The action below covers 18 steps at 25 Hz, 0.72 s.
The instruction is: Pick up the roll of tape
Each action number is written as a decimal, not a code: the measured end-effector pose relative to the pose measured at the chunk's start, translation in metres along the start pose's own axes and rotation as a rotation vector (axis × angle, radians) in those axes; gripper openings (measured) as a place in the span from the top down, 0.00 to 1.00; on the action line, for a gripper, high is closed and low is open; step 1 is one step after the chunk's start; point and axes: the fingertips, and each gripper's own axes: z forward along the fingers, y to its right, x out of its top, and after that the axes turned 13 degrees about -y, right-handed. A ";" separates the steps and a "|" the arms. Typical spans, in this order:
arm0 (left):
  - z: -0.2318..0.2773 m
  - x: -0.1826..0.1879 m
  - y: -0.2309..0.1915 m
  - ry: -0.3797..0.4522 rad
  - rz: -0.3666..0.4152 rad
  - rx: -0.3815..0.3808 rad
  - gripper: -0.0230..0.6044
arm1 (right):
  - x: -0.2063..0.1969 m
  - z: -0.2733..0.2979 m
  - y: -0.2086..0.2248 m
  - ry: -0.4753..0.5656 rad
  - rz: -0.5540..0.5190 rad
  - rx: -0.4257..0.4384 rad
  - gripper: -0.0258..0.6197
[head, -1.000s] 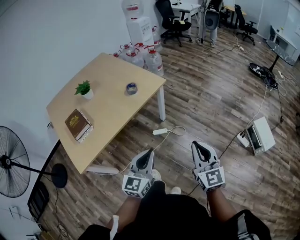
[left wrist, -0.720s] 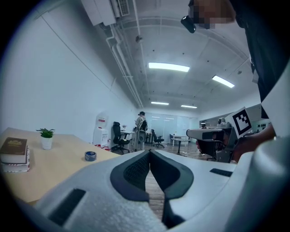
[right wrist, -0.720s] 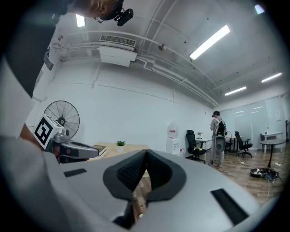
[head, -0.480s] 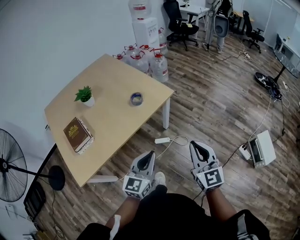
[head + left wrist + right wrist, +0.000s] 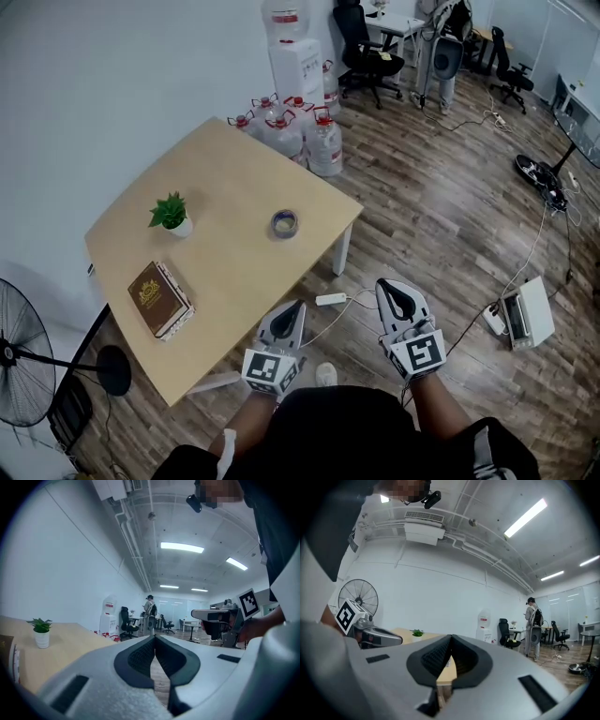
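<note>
The tape (image 5: pixel 285 223) lies flat on the bench (image 5: pixel 234 258), near the edge that faces the person and toward the corner with the white leg. It sits alone, well apart from both grippers. A small potted plant (image 5: pixel 172 214) stands further in on the bench, to the tape's left in the head view. A brown book (image 5: pixel 160 299) lies nearer the bench's left corner.

The left gripper (image 5: pixel 298 305) is held level over the wooden floor (image 5: pixel 422 216), just off the bench's near edge. In the left gripper view its jaws meet at the tips with nothing between them. The right gripper (image 5: pixel 388 284) is held beside it, further from the bench and also level. Its jaws are likewise together and empty. Both point toward the open floor past the bench corner, with a white power strip (image 5: pixel 331 299) and its cable on the floor between them.

Behind the bench, against the wall, stand several water bottles (image 5: pixel 323 141) and a water dispenser (image 5: pixel 295 56). A standing fan (image 5: pixel 23 361) is at the bench's left end. Far off in the room a person (image 5: pixel 533 625) stands near office chairs (image 5: pixel 361 37).
</note>
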 end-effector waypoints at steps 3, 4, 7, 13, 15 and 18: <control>0.011 0.007 -0.016 0.007 0.002 0.000 0.96 | 0.002 0.019 0.002 0.029 -0.017 0.016 0.97; 0.014 0.010 -0.020 0.011 0.000 0.003 0.96 | 0.004 0.024 0.002 0.018 -0.022 0.021 0.97; 0.023 0.016 -0.029 0.016 -0.006 0.012 0.96 | 0.011 0.039 0.006 -0.004 -0.039 0.030 0.97; 0.037 0.017 -0.049 0.001 -0.018 0.048 0.96 | 0.015 0.077 0.014 -0.005 -0.068 0.074 0.97; 0.042 0.015 -0.059 -0.016 -0.028 0.076 0.96 | 0.017 0.094 0.019 0.040 -0.081 0.116 0.97; 0.054 0.013 -0.079 -0.036 -0.046 0.126 0.96 | 0.017 0.124 0.026 0.028 -0.058 0.173 0.97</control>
